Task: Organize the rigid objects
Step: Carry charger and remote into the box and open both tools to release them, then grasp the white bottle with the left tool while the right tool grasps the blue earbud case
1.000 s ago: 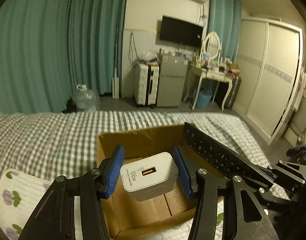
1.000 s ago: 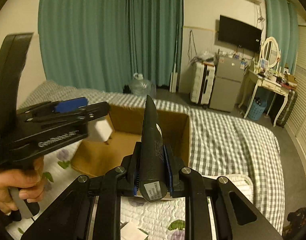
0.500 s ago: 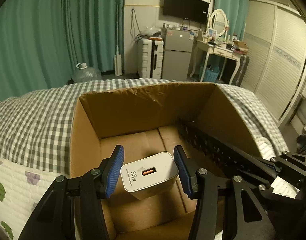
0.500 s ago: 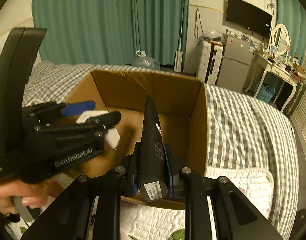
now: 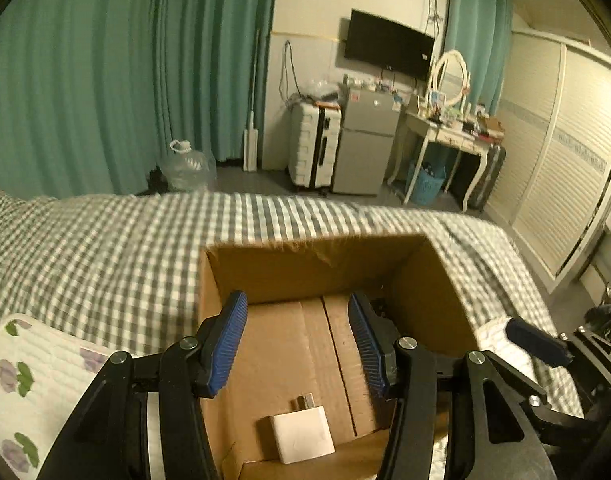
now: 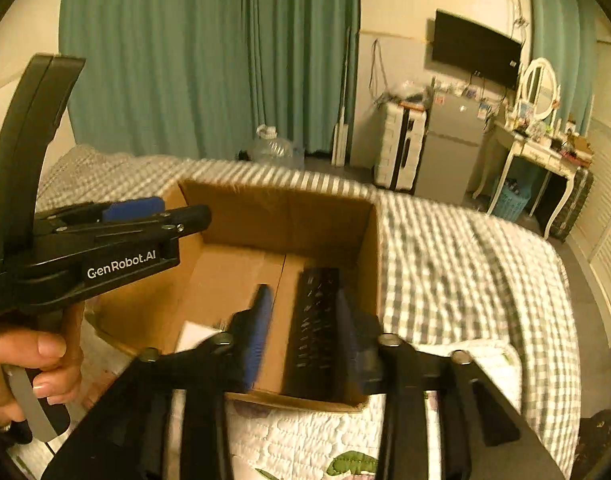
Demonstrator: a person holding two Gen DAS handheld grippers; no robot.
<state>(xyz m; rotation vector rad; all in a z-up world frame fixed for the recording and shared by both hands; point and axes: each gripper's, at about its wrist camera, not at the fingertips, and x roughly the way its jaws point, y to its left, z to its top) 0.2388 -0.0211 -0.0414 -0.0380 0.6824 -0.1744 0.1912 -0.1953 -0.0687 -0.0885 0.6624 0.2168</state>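
Observation:
An open cardboard box (image 5: 433,280) (image 6: 265,204) sits on the checked bed. A white charger (image 5: 303,434) lies on the box floor near its front wall; a corner of it shows in the right wrist view (image 6: 193,334). A black remote control (image 6: 315,320) lies inside along the box's right wall. My left gripper (image 5: 297,344) is open and empty above the box, over the charger; it also shows in the right wrist view (image 6: 145,216). My right gripper (image 6: 303,328) is open, its fingers either side of the remote, apart from it.
The bed has a grey checked cover (image 5: 105,248) and a white floral quilt (image 5: 29,376) at the near side. Beyond the bed stand a water jug (image 5: 185,166), a white suitcase (image 5: 313,144), a small fridge (image 5: 363,140) and a dressing table (image 5: 449,132).
Both grippers have opened. The charger has dropped from the left gripper onto the box floor, and the remote has left the right gripper and lies in the box. Both grippers have risen.

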